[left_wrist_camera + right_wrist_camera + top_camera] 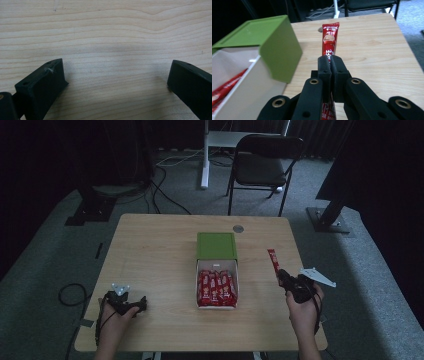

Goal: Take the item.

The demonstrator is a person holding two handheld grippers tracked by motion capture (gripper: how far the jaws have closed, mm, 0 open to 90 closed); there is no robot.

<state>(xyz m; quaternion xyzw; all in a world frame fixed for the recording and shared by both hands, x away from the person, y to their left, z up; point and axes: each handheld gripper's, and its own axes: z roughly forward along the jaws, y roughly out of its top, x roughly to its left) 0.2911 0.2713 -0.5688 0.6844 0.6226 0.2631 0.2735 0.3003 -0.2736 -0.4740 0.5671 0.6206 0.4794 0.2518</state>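
A pale wooden table (155, 265) with a fine grain takes up most of the high view, standing on grey carpet. Beyond its far edge a black folding chair (262, 165) stands on the floor.

At the middle of the table sits a white cardboard box (217, 306) with its green hinged lid (216, 245) thrown back, away from the person. The box is packed with red stick sachets (216, 287) lying side by side. In the right gripper view the lid (259, 42) rises at the left and a few of the sachets (227, 87) show inside the white wall.

The right gripper (281, 275), held in the person's right hand (302, 307), is to the right of the box and apart from it. Its jaws are pressed together on one long red coffee stick sachet (272, 260), which juts out past the jaw tips towards the far side of the table; in the right gripper view the sachet (330, 40) runs straight ahead above the tabletop.

The left gripper (142, 303), in the person's left hand (117, 317), lies low near the table's near left corner, well apart from the box. In the left gripper view its jaws stand wide with bare wood between them.
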